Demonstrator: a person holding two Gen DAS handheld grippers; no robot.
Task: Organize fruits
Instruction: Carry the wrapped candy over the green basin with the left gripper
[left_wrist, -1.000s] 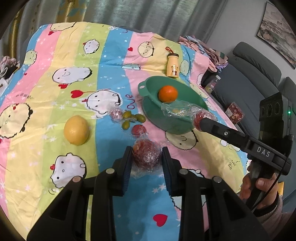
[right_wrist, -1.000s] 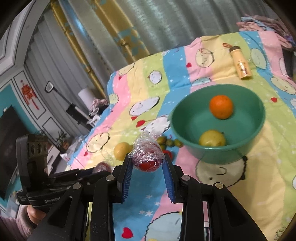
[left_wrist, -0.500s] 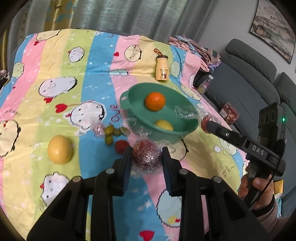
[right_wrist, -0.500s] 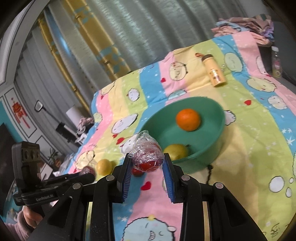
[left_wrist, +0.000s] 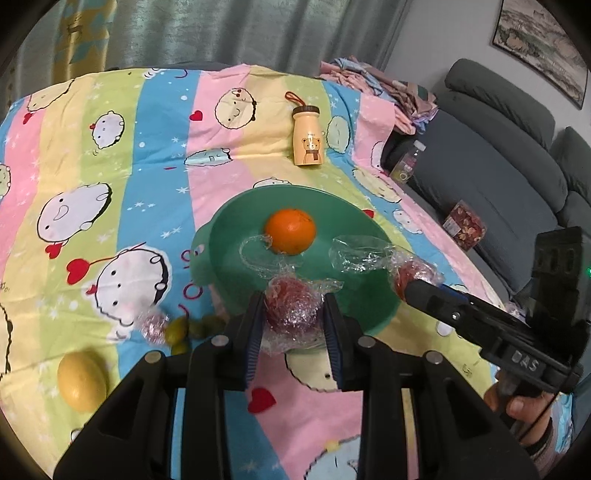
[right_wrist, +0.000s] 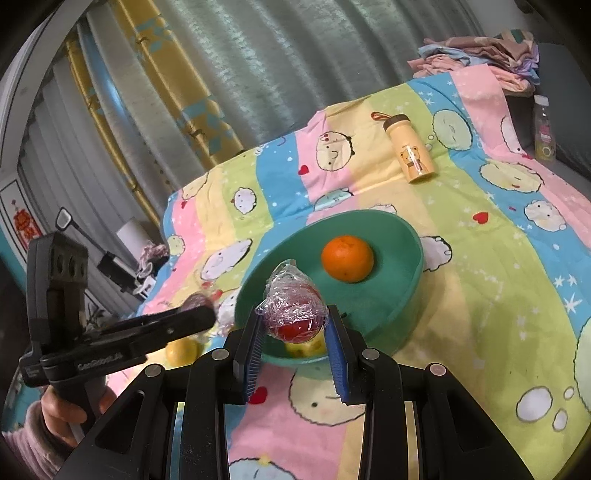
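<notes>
A green bowl (left_wrist: 236, 236) sits on the striped blanket and holds an orange (left_wrist: 291, 231); a yellow fruit (right_wrist: 295, 347) shows low in it in the right wrist view. My left gripper (left_wrist: 293, 326) is shut on a plastic-wrapped red fruit (left_wrist: 293, 304) at the bowl's near rim. My right gripper (right_wrist: 293, 332) is shut on another wrapped red fruit (right_wrist: 295, 312), also at the bowl's (right_wrist: 406, 251) near rim; this gripper also shows in the left wrist view (left_wrist: 410, 282). The orange (right_wrist: 347, 258) lies further in.
On the blanket left of the bowl lie a lemon (left_wrist: 82, 380), small green fruits (left_wrist: 184, 330) and a small wrapped fruit (left_wrist: 153, 325). A yellow bear bottle (left_wrist: 308, 142) lies beyond the bowl. A grey sofa (left_wrist: 498, 177) stands at the right.
Both grippers have moved forward with their wrapped fruits, from short of the bowl to its near rim. The bowl and orange now look larger and closer.
</notes>
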